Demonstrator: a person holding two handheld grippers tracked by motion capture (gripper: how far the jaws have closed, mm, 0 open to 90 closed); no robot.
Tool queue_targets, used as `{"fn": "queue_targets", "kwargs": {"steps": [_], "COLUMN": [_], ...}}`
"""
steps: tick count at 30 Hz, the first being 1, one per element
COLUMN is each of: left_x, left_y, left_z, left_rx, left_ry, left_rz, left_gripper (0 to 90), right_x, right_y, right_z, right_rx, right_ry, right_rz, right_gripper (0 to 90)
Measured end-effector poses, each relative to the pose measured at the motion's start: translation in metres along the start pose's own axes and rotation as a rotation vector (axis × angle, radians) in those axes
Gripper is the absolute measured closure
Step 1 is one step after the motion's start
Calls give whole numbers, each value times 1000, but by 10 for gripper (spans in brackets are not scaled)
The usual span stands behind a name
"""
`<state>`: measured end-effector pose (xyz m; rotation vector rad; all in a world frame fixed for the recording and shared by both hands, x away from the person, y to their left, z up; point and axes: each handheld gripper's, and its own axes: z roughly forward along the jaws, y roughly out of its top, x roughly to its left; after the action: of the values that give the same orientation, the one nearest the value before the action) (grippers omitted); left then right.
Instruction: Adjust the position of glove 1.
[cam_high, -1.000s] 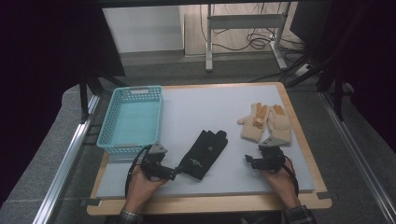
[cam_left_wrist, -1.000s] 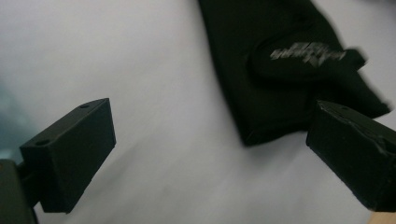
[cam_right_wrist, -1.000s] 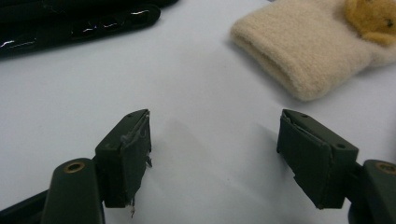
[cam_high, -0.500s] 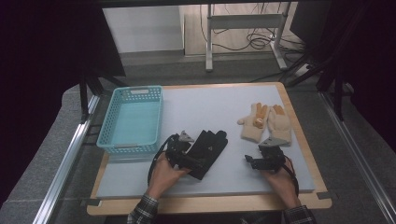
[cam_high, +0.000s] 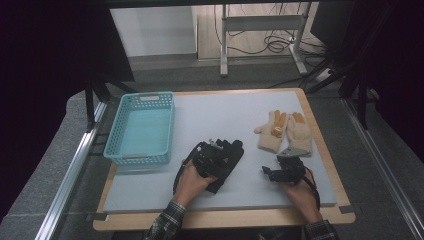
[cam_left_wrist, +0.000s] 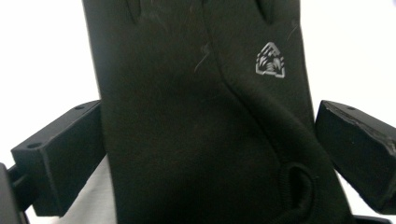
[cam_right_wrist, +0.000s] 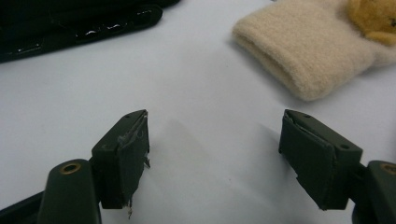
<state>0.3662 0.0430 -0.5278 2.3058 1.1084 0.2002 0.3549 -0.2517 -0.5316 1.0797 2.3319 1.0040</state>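
A black glove (cam_high: 229, 154) lies palm-flat on the white mat, a small grey logo near its fingers (cam_left_wrist: 270, 59). My left gripper (cam_high: 210, 160) sits over its cuff end. In the left gripper view the glove (cam_left_wrist: 196, 116) lies between the two wide-set jaws of my left gripper (cam_left_wrist: 210, 144), each jaw just beside an edge of it and neither squeezing it. My right gripper (cam_high: 272, 174) rests low at the mat's front right. Its jaws stand open with bare mat between them (cam_right_wrist: 215, 154). A pair of cream knitted gloves (cam_high: 282, 132) with orange patches lies just beyond, cuff (cam_right_wrist: 308, 51) nearest.
A turquoise plastic basket (cam_high: 148, 96) stands at the mat's left side, with nothing in it. The white mat (cam_high: 225, 110) covers a wooden table with a raised front edge (cam_high: 225, 221). Metal rails run along both sides, and a stand with cables is behind.
My left hand has slid right, from beside the basket's front corner onto the black glove. The right hand and its open jaws have kept still.
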Motion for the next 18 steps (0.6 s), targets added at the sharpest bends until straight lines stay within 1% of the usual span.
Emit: {"fn": "queue_targets", "kwargs": {"steps": [2,3,5,7,8,9,10,11,13,14,15,18], "left_x": [-4,-8,-17,-19,-18,-17,-16,-15,-13,-12,-10,-6], "left_y": [-1,-1,-2,-2,-2,-3,-3,-3,-3,-4,-4,-4], "left_z": [0,0,2,1,1,1,-1,-2,-6,-7,-9,-13], "left_rx": [6,15,33,31,30,24,18,13,5,-1,-3,-10], "left_ry": [-3,10,50,51,44,47,51,52,59,62,62,82], "left_rz": [5,24,68,70,68,60,54,54,55,46,50,65], "left_gripper": [0,0,0,0,1,39,39,73,169,223,286,470], "right_x": [0,0,0,0,0,0,0,0,0,0,0,0], "right_y": [0,0,0,0,0,0,0,0,0,0,0,0], "right_z": [0,0,0,0,0,0,0,0,0,0,0,0], "right_rx": [0,1,2,3,2,1,1,1,1,1,0,2], "right_ry": [0,-1,-1,-1,-1,-1,-1,-2,-1,-2,-1,-1], "right_rz": [0,0,-1,0,0,-1,-1,-2,-1,-2,-2,-1], "right_gripper": [240,240,240,239,239,239,239,239,239,239,239,239]}}
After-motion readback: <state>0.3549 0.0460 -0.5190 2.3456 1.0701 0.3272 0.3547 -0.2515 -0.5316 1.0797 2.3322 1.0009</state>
